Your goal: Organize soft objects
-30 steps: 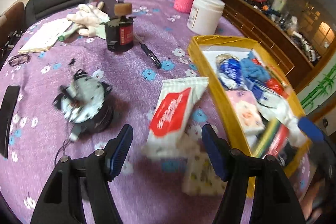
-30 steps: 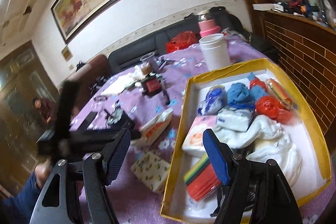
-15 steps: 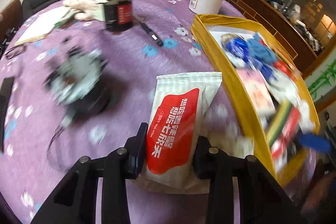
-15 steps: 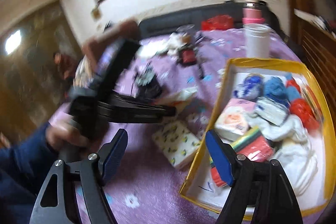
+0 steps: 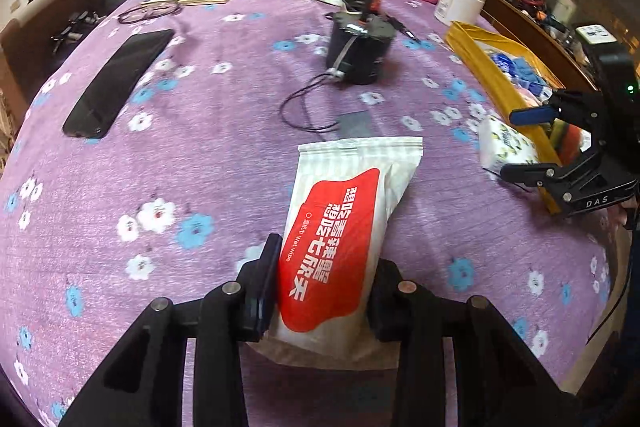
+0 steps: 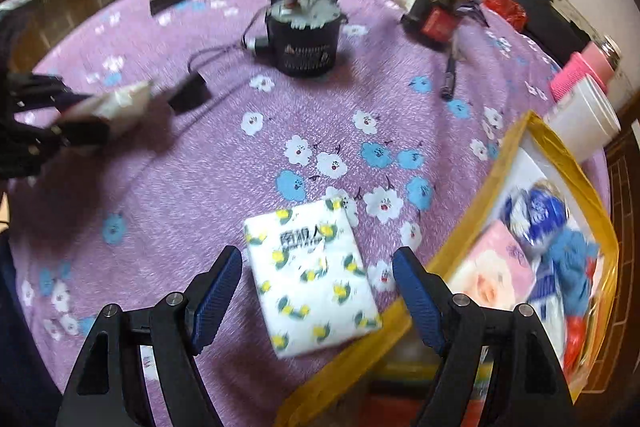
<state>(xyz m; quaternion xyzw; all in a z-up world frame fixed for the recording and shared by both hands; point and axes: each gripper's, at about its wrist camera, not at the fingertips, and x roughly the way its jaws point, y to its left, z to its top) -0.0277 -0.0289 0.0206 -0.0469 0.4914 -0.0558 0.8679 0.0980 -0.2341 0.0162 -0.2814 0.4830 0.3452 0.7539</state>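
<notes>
Most soft things already sit in the yellow box (image 6: 516, 143). The left hand-held gripper (image 5: 324, 291) is clamped on the wet wipe pack (image 5: 344, 243); the right hand-held gripper (image 6: 318, 291) stands wide over the tissue packet (image 6: 312, 275) on the table (image 6: 208, 187). Those two remain.

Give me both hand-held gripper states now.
Left hand-held gripper: closed on the wet wipe pack.
Right hand-held gripper: open, straddling the tissue pack.
</notes>
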